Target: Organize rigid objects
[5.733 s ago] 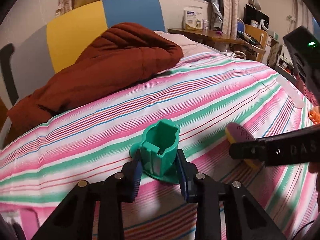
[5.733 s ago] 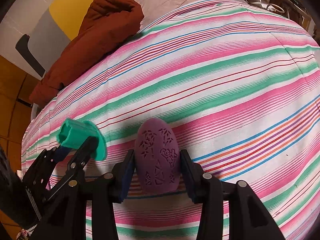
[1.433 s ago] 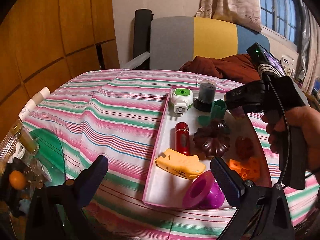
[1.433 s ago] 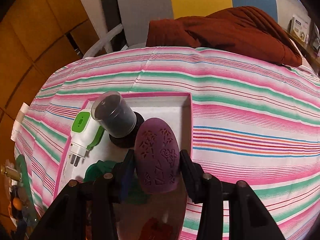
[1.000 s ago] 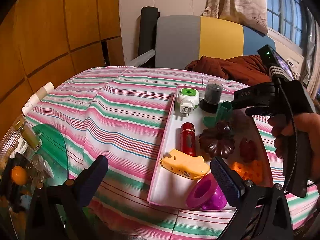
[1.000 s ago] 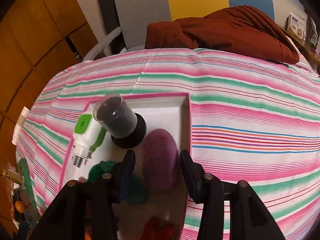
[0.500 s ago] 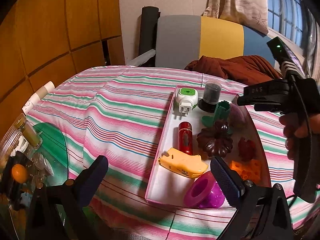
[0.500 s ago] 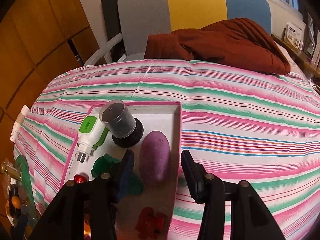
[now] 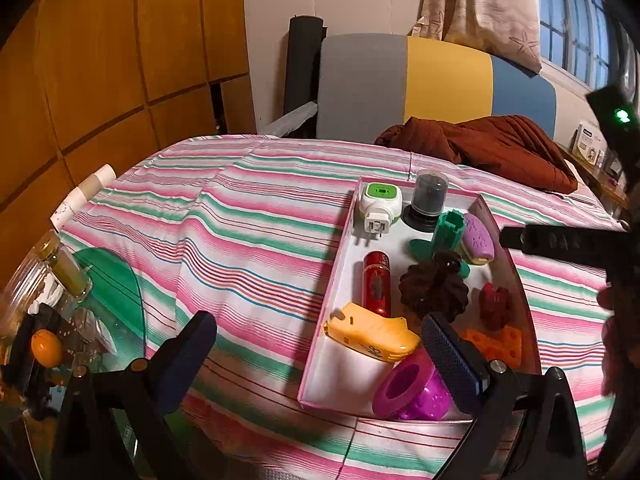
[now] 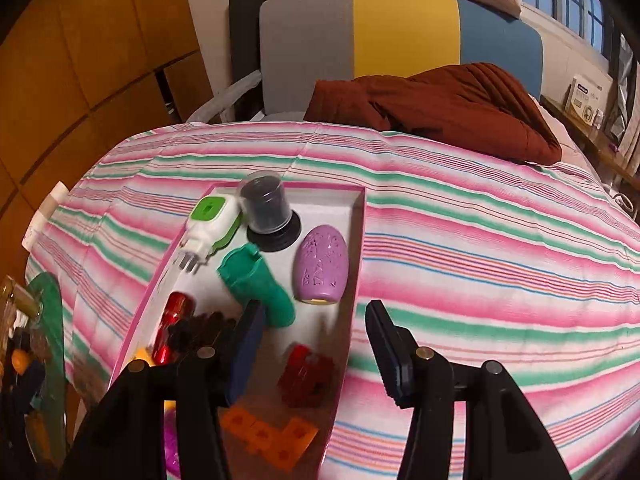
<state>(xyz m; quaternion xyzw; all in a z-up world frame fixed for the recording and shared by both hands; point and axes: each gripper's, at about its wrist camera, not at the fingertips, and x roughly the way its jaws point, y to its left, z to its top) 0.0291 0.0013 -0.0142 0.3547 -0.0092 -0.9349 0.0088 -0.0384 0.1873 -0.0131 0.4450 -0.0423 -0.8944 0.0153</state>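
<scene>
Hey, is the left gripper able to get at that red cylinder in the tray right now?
Probably yes. The left gripper is open and empty, and the red cylinder lies uncovered in the pink tray, though the yellow toy sits just in front.

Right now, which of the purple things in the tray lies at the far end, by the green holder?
The purple egg-shaped piece, lying flat beside the green holder; the magenta cup sits at the near end.

1. Home bedroom: bed under striped sheet point(image 10: 460, 248), ahead of the fingers.
2. Grey-yellow-blue headboard point(image 10: 400, 40) and rumpled brown quilt point(image 10: 440, 108) beyond the fingers.
3. Curtained window point(image 9: 568, 28), wooden wardrobe panels point(image 9: 100, 60) left of the fingers.
</scene>
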